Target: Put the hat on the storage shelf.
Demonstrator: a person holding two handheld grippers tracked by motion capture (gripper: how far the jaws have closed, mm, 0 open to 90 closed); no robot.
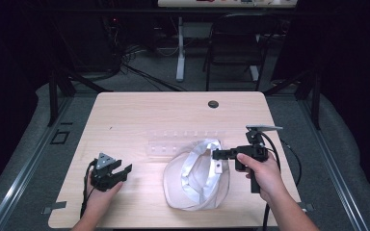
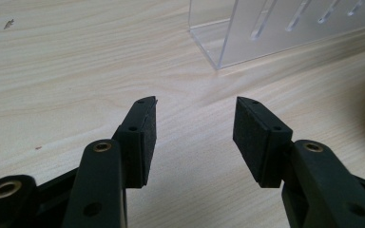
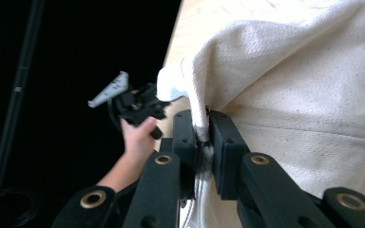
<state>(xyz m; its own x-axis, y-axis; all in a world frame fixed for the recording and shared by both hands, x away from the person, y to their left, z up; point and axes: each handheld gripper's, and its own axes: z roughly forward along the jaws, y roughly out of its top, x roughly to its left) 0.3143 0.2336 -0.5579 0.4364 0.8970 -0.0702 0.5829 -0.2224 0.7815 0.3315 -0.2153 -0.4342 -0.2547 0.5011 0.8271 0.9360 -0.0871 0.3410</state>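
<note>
Your right gripper (image 3: 203, 137) is clamped on a fold of the cream-white cloth hat (image 1: 197, 175); in the right gripper view the jaws pinch the fabric edge with almost no gap. The hat sits on the light wooden table (image 1: 125, 120), front centre-right, and its pinched edge is pulled up toward your right hand (image 1: 265, 173). The pinch point is hard to make out from above: the jaw tips blend into the hat rim. How much cloth sits between the pads is hidden by the fold.

Your left gripper (image 2: 195, 128) is wide open and holds nothing, with bare tabletop between the pads. It rests near the front left, well apart from the hat.

The clear acrylic rack (image 2: 275, 28) just behind the hat is barely visible from above and cut off at the top of the left gripper view. The slotted wall shows; what is in it I can't tell.
</note>
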